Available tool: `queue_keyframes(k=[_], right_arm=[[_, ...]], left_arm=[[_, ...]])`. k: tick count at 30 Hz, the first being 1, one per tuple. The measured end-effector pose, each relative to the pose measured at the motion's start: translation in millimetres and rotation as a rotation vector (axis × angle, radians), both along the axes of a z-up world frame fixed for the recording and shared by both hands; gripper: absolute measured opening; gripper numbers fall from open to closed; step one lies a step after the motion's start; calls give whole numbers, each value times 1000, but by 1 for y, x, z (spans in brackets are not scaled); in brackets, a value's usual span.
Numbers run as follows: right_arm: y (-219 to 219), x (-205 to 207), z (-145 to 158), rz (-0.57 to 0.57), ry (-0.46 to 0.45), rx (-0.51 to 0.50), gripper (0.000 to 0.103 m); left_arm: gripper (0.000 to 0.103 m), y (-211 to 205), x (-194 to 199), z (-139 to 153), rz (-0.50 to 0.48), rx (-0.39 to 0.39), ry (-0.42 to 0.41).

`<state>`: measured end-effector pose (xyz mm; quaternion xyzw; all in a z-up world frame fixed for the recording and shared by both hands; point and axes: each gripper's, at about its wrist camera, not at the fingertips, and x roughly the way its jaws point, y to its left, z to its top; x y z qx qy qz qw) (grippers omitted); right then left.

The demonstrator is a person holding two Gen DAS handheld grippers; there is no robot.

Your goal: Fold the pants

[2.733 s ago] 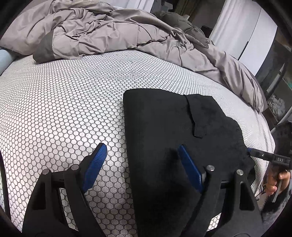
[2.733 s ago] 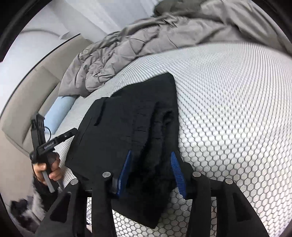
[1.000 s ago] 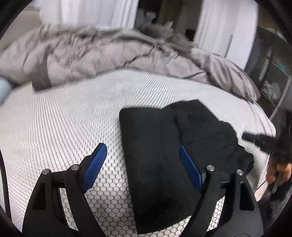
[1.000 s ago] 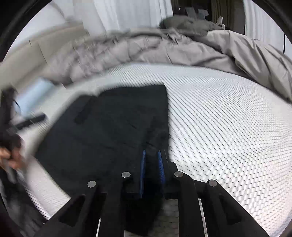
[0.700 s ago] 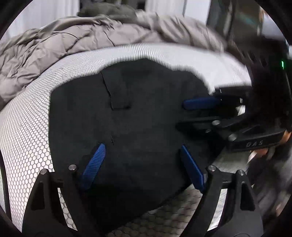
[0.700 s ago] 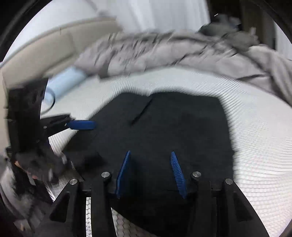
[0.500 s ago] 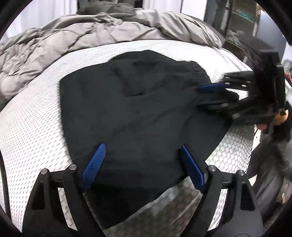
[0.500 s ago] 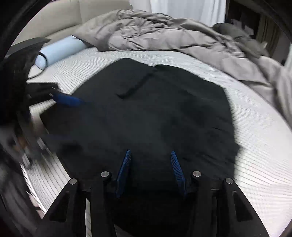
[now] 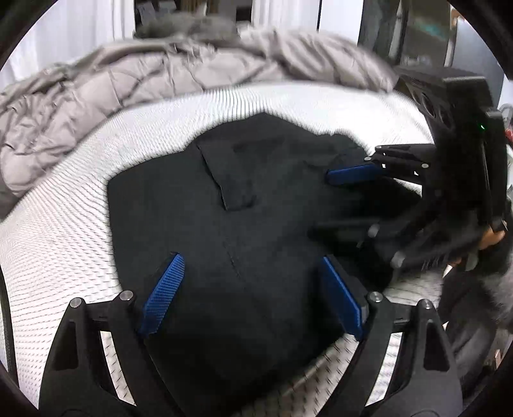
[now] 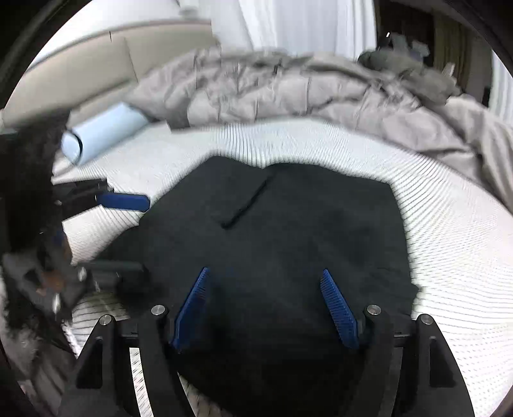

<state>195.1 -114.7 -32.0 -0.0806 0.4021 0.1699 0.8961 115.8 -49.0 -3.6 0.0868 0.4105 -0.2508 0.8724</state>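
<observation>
My left gripper (image 9: 253,295) hangs low over the near part of the black pants (image 9: 243,224), its blue pads spread wide with dark cloth showing between them and nothing pinched; from this view my right gripper (image 9: 349,199) reaches in from the right side, one blue finger (image 9: 352,174) lying over the pants' right edge and the other dark and blurred below it, the two set apart, and whether they touch the cloth I cannot tell; my hand shows behind it only as a sliver of skin at the frame's edge. Seen along its own fingers, my right gripper (image 10: 266,308) is likewise parted wide above the pants (image 10: 288,231), gripping nothing; my left gripper (image 10: 121,234) comes in at the left of that view, one blue finger (image 10: 125,201) just beside the pants' left border.

The pants lie folded into a broad flat block in the middle of the bed, a pocket flap (image 9: 231,179) visible on top; under them is a white mattress cover (image 10: 449,231) with a fine honeycomb pattern; a rumpled grey duvet (image 10: 288,93) is heaped along the far side, a pale blue roll (image 10: 102,131) sits beside it near the beige headboard (image 10: 73,70), and white curtains (image 10: 288,22) hang behind.
</observation>
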Motion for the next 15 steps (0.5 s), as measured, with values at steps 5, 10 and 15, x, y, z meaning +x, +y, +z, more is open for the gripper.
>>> queue_keyframes(k=[5, 10, 15], right_arm=[[-5, 11, -23, 16, 67, -122, 70], [-41, -12, -8, 7, 55, -146, 61], [-42, -30, 21, 26, -15, -93, 68]], left_arm=[[85, 0, -9, -14, -37, 59, 2], [84, 20, -19, -9, 32, 30, 49], [86, 23, -25, 27, 23, -108, -68]])
